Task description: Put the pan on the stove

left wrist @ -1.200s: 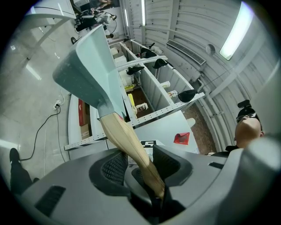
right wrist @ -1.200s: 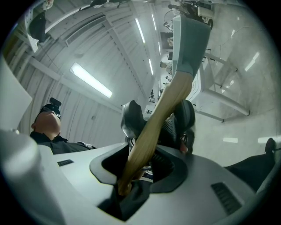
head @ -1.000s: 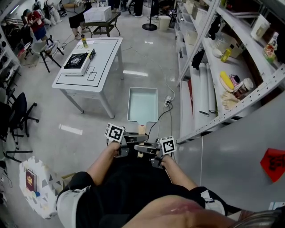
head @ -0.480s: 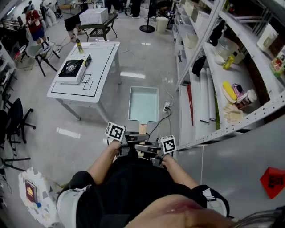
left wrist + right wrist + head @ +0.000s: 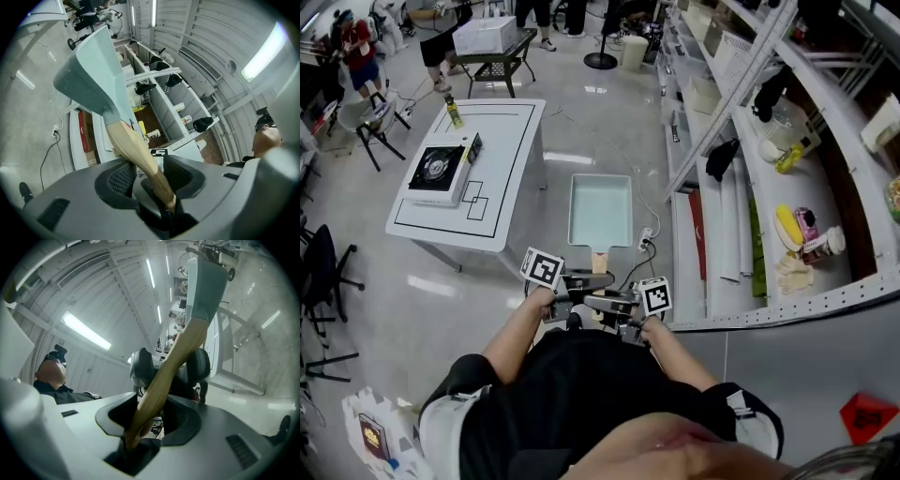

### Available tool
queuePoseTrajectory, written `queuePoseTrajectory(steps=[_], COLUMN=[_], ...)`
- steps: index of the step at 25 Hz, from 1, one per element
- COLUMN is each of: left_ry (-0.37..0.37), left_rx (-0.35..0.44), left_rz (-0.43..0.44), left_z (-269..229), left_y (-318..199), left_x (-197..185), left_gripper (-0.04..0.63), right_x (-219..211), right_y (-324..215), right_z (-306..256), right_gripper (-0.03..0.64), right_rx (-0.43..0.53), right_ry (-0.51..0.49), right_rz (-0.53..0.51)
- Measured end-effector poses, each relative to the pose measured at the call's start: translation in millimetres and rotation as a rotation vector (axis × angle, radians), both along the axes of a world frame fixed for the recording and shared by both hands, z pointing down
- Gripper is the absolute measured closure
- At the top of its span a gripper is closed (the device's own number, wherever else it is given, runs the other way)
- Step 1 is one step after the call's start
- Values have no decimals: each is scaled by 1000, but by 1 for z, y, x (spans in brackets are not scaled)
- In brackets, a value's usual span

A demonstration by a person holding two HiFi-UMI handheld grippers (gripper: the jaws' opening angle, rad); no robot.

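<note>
A pale teal rectangular pan (image 5: 600,208) with a wooden handle (image 5: 599,262) hangs level over the floor in front of the person. Both grippers hold that handle: my left gripper (image 5: 574,287) is shut on it, and my right gripper (image 5: 609,306) is shut on it just behind. In the left gripper view the handle (image 5: 136,150) runs between the pads of the left gripper (image 5: 150,176) up to the pan (image 5: 96,79). The right gripper view shows the handle (image 5: 164,376) clamped in the right gripper (image 5: 150,413), pan (image 5: 204,282) beyond. A black portable stove (image 5: 439,169) sits on the white table (image 5: 502,155), ahead to the left.
A metal shelving rack (image 5: 769,187) full of goods runs along the right. On the floor by the rack lie a power strip (image 5: 644,238) and its cable. A yellow bottle (image 5: 450,112) stands on the table. Chairs (image 5: 370,122) and people are at the far left.
The whole view has moved forward: the table and stove have drawn closer and slid down the picture. Both grippers keep the same hold on the pan's handle.
</note>
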State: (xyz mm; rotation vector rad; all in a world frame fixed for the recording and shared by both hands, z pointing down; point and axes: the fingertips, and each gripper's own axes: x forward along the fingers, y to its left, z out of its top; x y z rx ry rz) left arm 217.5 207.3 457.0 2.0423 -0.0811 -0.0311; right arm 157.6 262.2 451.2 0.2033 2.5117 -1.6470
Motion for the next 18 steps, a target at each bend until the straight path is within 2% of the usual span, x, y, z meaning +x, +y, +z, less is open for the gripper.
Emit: queuePoseTrajectory(steps=[3,4,7,10,12,15,18], left_ry=[36,38,-7,42,35,25,12], left_rx=[-57,-49,62,-35,-21,-5,5], left_rz=[18,25,39,44,45,46,35], left_z=[-2,-2,1,3,7,11,13], left_y=[-28,-38,-68,-83,-96,-116,-139], left_x=[-9,-12,-23,-24,-26,-28,-28], left_gripper=[413,413,413,413,413,413,413], right_x=[-12,-15,-22,-27,-28,-29,-29], right_y=[-34,-44,-68,-90,-101,-120,-141], right_z=[-2,-1,4,4,6,11,11], right_gripper=[457,457,457,456,454,454,454], right_rx=[35,33,10,20,-11,6,-25], right_ry=[8,10,3,-8,-18,-5,-24], right_rz=[18,26,58,77,86,89,86])
